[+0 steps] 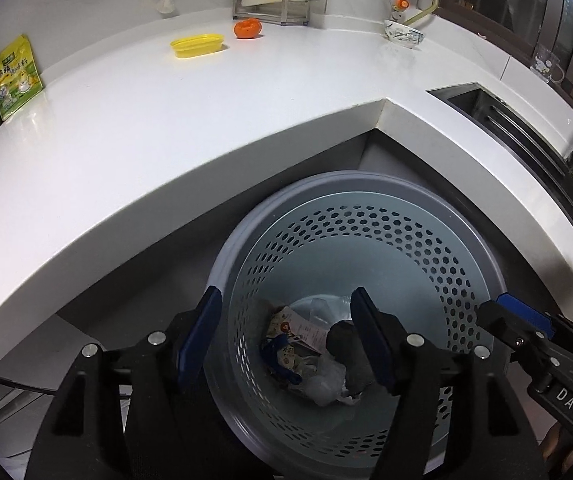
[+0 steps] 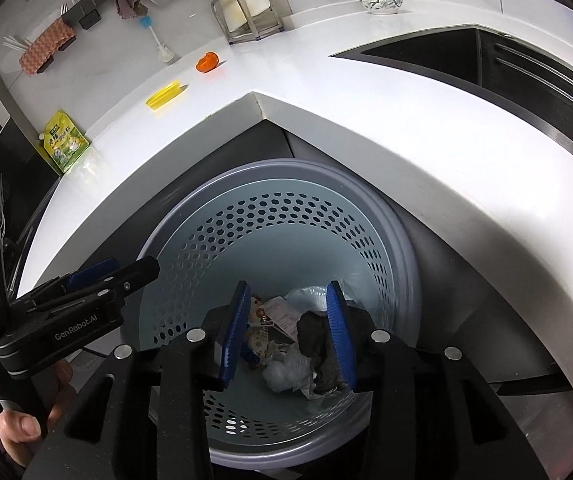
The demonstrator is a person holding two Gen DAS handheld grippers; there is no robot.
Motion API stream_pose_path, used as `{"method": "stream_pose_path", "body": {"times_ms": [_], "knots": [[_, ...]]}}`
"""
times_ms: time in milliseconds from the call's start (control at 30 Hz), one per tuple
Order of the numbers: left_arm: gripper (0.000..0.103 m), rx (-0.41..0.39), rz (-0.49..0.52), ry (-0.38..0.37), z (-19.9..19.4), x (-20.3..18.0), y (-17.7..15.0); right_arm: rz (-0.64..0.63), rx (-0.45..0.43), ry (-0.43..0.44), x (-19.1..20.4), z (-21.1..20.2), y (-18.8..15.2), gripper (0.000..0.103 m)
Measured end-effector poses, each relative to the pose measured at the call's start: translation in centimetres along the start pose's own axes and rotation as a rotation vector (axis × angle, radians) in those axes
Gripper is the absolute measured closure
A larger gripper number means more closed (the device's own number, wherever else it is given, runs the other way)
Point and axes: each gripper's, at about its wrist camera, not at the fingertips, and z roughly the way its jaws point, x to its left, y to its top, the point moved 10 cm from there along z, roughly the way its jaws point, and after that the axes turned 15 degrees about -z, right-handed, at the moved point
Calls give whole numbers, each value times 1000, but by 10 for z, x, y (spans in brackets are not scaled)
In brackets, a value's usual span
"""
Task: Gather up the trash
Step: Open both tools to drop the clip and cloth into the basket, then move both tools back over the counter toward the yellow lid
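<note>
A pale blue perforated trash basket stands on the floor below the countertop corner. At its bottom lie trash items: printed wrappers, crumpled clear plastic and a dark wad. My left gripper is open and empty above the basket mouth; it also shows in the right wrist view. My right gripper is open and empty above the basket; its tip shows in the left wrist view.
On the white L-shaped countertop lie a yellow lid, an orange fruit, a green pouch and a patterned bowl. A sink sits at the right.
</note>
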Motion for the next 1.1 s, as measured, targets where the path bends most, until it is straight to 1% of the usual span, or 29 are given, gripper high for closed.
{"method": "stream_pose_path", "body": {"times_ms": [300, 433, 667, 700, 800, 900, 1000, 1100], "knots": [[37, -5, -3, 7, -2, 2, 2, -5, -4, 10, 3, -1, -1, 64], [34, -13, -10, 6, -5, 4, 3, -7, -10, 13, 4, -2, 1, 63], [34, -22, -25, 9, -9, 10, 9, -17, -24, 22, 8, -6, 7, 62], [33, -25, -27, 11, -10, 10, 10, -21, -28, 25, 9, -8, 10, 62], [30, -38, -36, 13, -15, 13, 17, -40, -37, 32, 13, -10, 19, 56], [27, -60, -53, 18, -22, 19, 28, -63, -52, 36, 18, -12, 30, 56], [25, -82, -76, 18, -30, 25, 42, -90, -79, 50, 23, -14, 50, 56], [22, -113, -95, 20, -39, 31, 62, -115, -98, 54, 25, -13, 70, 54]]}}
